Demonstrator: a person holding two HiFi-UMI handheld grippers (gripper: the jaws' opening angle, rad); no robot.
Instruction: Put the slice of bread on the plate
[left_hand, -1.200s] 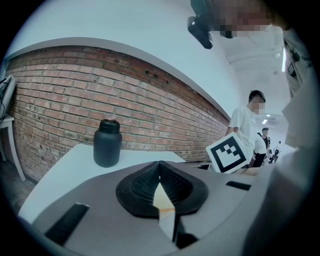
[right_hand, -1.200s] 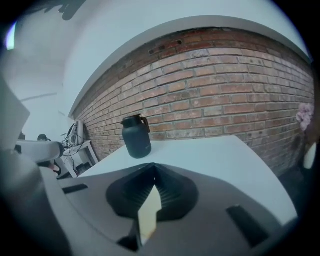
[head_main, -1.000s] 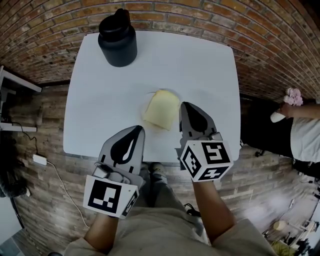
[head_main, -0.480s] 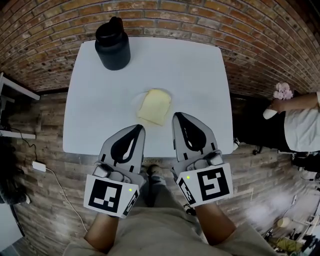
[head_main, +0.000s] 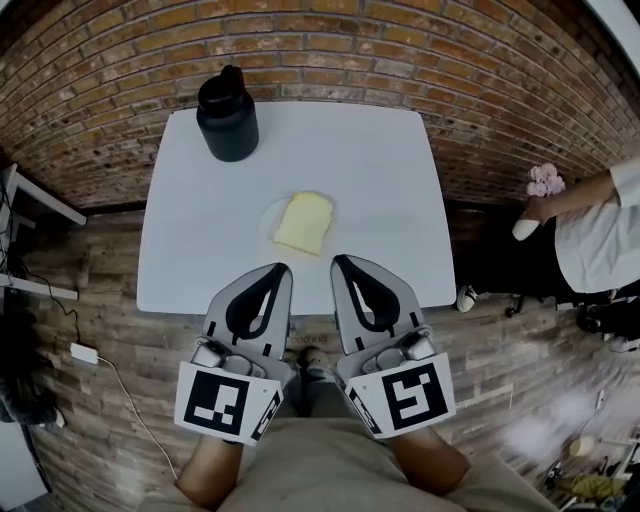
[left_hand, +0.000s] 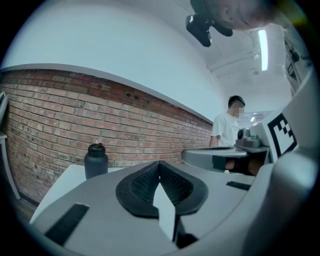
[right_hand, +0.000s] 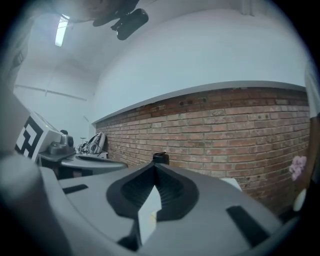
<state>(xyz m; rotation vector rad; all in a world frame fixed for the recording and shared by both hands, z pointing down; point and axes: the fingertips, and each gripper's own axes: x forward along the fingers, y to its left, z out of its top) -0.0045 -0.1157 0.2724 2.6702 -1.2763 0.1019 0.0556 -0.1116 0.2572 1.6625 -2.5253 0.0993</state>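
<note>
Right tool (head_main: 340, 264), left tool (head_main: 283, 270): both pressed together, empty. Bread slice (head_main: 304, 222) lies on plate (head_main: 267, 218); I'd hold both off the table (head_main: 380, 170), nudging nothing

One bread slice (head_main: 303, 222), one plate (head_main: 267, 219), one bottle (head_main: 227, 114), two grippers (head_main: 279, 269) (head_main: 341, 261).
</note>
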